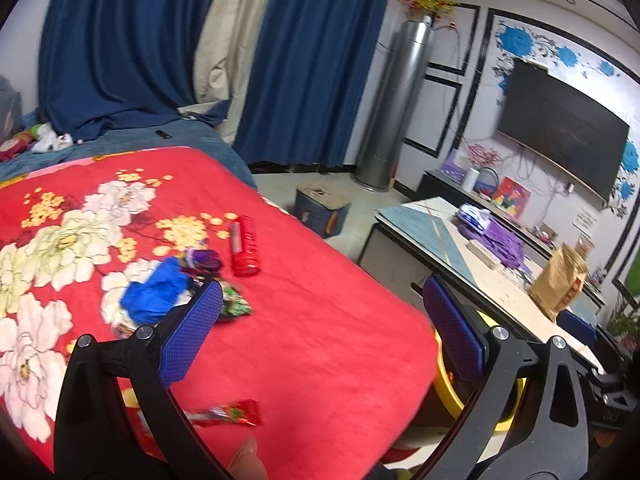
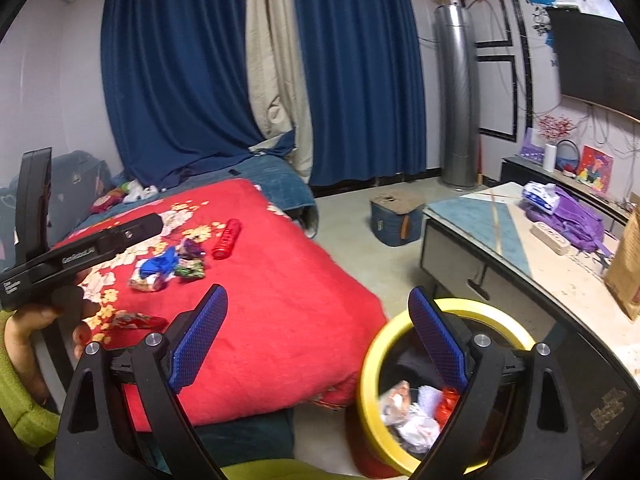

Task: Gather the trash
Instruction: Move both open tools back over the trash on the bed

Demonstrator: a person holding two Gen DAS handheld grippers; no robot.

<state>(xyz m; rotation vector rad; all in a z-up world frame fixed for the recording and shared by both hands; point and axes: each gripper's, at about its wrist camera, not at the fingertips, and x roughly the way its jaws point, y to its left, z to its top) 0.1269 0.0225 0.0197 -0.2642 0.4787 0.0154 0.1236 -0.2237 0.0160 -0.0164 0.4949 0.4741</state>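
Observation:
Trash lies on a red floral blanket (image 1: 320, 320) (image 2: 280, 280): a red tube (image 1: 245, 246) (image 2: 226, 239), a blue crumpled wrapper (image 1: 156, 292) (image 2: 162, 263), purple (image 1: 202, 259) and green (image 1: 236, 306) (image 2: 190, 269) wrappers, and a red wrapper (image 1: 226, 416) (image 2: 138, 321) near the front edge. My left gripper (image 1: 320, 320) hangs open over the blanket with nothing between its fingers. My right gripper (image 2: 316, 328) is open and empty, its right finger above a yellow-rimmed bin (image 2: 372, 364) holding crumpled trash (image 2: 416, 412). The left gripper's body (image 2: 80, 248) appears in the right wrist view, held by a hand.
A low table (image 1: 432, 232) (image 2: 500, 232) with a purple bag (image 1: 500, 240) (image 2: 572, 220) and a brown paper bag (image 1: 560, 280) stands right of the bed. A blue stool (image 1: 320, 208) (image 2: 396, 216) sits on the floor beyond. Blue curtains (image 2: 180, 80) hang behind.

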